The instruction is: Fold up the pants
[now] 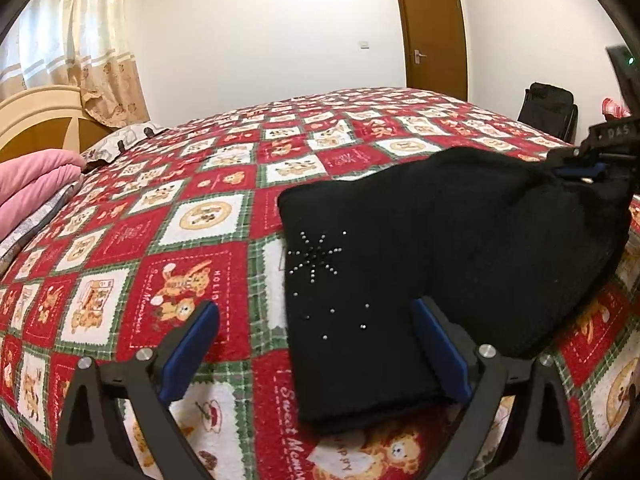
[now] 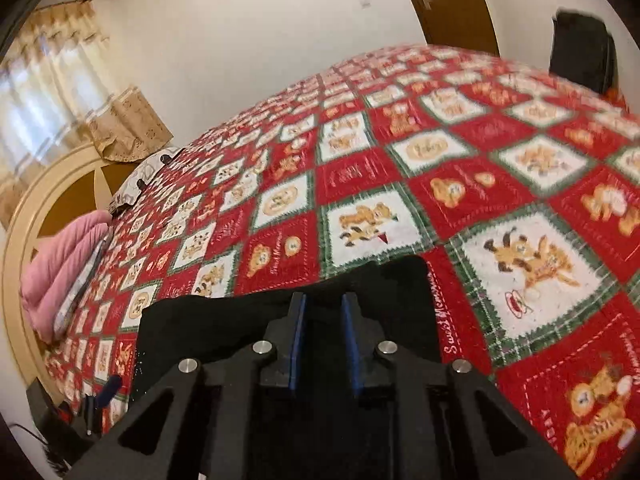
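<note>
A bed under a red patchwork blanket [image 1: 168, 216] is filling the room, a brown door [image 1: 434, 32] standing beyond it. The black pants [image 1: 420, 264] are lying folded on the blanket. The left gripper [image 1: 316, 332] is hovering wide open above the pants' near end. The right gripper [image 2: 323, 312] is pinching the pants' far end.

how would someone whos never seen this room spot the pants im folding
Find the big bed under the red, white and green teddy-bear quilt. On its near side lie the folded black knit pants, the only dark thing on the quilt, marked by a starburst of tiny silver studs.
</note>
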Demonstrator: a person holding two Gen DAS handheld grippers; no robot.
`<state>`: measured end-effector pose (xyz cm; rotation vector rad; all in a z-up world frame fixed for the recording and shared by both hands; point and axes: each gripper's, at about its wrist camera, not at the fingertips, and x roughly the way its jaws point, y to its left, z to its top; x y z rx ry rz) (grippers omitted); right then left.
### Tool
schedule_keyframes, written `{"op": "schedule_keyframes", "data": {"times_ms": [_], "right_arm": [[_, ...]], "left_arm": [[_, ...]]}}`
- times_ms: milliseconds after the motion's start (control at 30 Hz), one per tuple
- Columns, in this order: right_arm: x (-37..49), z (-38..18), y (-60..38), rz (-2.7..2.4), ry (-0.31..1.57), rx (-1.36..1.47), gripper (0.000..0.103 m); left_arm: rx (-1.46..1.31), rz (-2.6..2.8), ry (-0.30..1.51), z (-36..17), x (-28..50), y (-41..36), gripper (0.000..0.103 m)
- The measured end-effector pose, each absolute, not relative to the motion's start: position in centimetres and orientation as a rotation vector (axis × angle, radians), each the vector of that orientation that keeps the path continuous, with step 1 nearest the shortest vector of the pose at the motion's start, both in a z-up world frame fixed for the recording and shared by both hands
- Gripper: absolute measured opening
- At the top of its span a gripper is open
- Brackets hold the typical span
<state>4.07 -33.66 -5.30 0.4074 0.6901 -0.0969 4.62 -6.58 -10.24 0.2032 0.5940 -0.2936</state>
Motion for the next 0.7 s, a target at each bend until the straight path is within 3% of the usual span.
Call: {"op": "schedule_keyframes", "data": {"times_ms": [200, 367, 700], "right_arm": [[0.0, -3.5, -31.9, -0.022, 0.627, 0.266, 0.021], [-1.7, -6.3, -31.8, 0.004, 0.764, 0.247, 0.024], [1.0, -2.4, -30.5, 0.034, 0.641, 0.212, 0.024]], "left_arm": [[0.194, -0.290, 0.601, -10.2, 4.8, -6.4, 0.102], [0.195, -0.322, 0.626, -9.5, 5.2, -6.3, 0.100], [0.256, -0.385, 0.498, -3.9, 6.3, -10.1, 0.100]]}}
